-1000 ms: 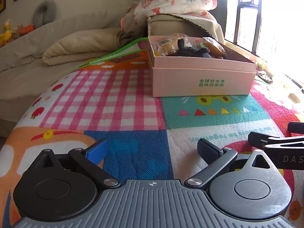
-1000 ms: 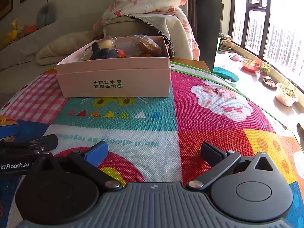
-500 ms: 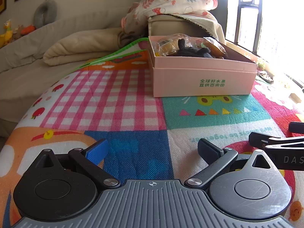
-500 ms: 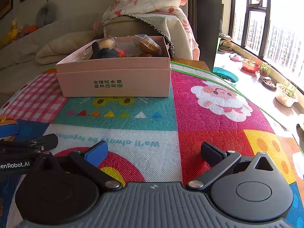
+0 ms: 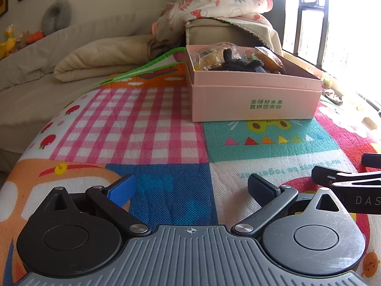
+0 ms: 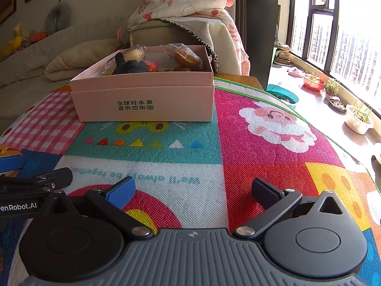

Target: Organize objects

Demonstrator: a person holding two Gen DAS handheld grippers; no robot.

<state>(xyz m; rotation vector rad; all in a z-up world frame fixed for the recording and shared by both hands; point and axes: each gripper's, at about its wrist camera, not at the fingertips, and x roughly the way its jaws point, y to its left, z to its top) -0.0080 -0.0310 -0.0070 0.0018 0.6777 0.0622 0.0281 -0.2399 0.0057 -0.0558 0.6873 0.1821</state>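
Note:
A pink cardboard box (image 5: 256, 100) with green lettering stands on the colourful play mat (image 5: 152, 133); it also shows in the right wrist view (image 6: 142, 102). Inside lie wrapped pastries (image 6: 187, 56) and a dark plush toy (image 6: 129, 65). My left gripper (image 5: 190, 188) is open and empty, low over the mat, well short of the box. My right gripper (image 6: 194, 190) is open and empty, beside the left one, its fingers visible in the left wrist view (image 5: 343, 178).
A sofa (image 5: 71, 54) with a folded beige blanket and a floral blanket (image 6: 185, 2) lies behind the mat. Windows and potted plants (image 6: 357, 116) are on the right. The mat's edge drops off to the right.

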